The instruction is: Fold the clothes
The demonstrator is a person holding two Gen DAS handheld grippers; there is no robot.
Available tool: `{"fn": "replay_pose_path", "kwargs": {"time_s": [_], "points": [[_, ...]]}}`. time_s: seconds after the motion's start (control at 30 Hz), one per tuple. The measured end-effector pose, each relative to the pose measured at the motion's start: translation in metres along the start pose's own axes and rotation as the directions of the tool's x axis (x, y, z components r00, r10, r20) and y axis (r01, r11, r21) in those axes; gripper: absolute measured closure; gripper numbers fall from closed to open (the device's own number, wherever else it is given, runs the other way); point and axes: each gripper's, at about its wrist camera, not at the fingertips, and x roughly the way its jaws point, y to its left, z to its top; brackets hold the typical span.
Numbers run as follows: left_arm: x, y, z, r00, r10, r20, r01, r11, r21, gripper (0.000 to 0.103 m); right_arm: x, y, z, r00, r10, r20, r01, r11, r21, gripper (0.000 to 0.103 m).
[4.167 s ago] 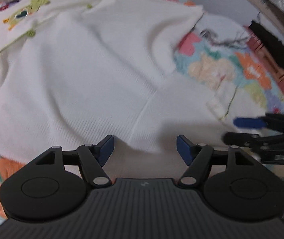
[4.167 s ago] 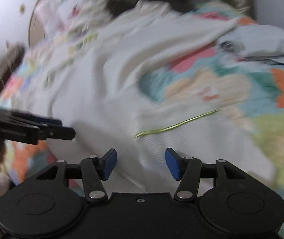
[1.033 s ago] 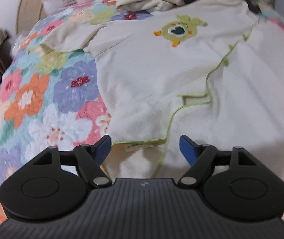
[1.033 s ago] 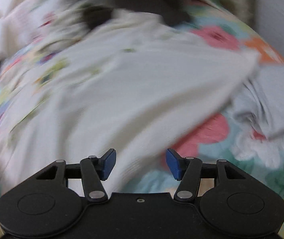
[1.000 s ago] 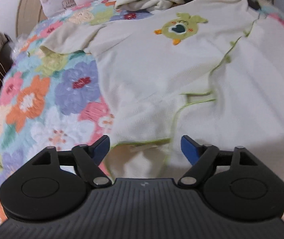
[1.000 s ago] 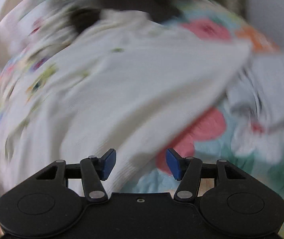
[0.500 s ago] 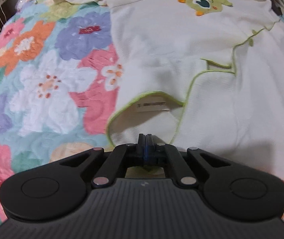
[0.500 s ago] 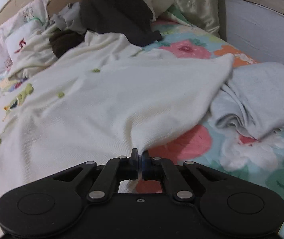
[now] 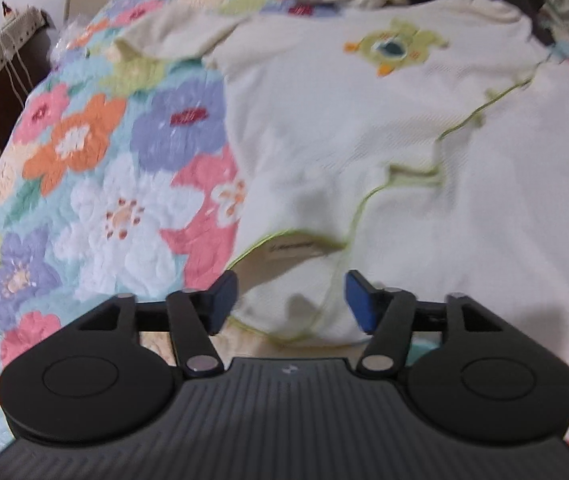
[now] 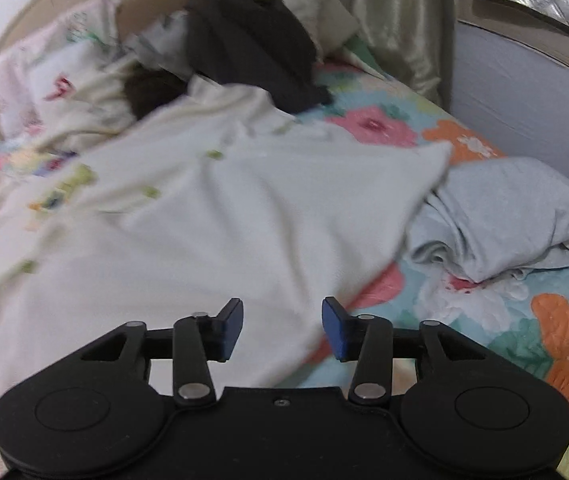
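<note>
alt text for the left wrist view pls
The open left gripper hovers over the green-trimmed hem of a cream garment spread on a floral quilt. A green cartoon patch sits on the garment further up.

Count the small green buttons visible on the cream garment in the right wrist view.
3: one button nearest the dark clothes, one mid-garment, one near the left edge. Blur may hide others.

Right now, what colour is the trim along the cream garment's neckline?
Lime green piping edges the cream garment; clearest in the left wrist view.
</note>
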Motion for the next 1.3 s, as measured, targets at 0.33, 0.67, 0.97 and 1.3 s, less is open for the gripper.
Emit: {"fn": "replay_pose_path", "kwargs": {"time_s": [0.33, 0.67, 0.97, 1.3], "points": [[-0.063, -0.071, -0.001, 0.991, -0.124, 0.058, 0.121, 0.992, 0.041, 0.015, -0.087, 0.069, -0.006, 0.994, 0.098, -0.049, -0.105, 0.982, -0.160, 0.036], [-0.110, -0.119, -0.025, 0.987, -0.148, 0.066, 0.144, 0.987, 0.066, 0.003, -0.135, 0.064, -0.021, 0.983, 0.135, -0.122, -0.155, 0.974, -0.168, 0.032], [-0.130, -0.157, -0.047, 0.988, -0.149, 0.029, 0.143, 0.979, 0.143, 0.000, -0.160, 0.066, -0.048, 0.976, 0.143, -0.166, -0.177, 0.961, -0.215, 0.017], [-0.145, -0.181, -0.054, 0.987, -0.157, 0.016, 0.151, 0.971, 0.184, 0.000, -0.168, 0.048, -0.053, 0.979, 0.116, -0.167, -0.138, 0.982, -0.127, 0.016]]}}
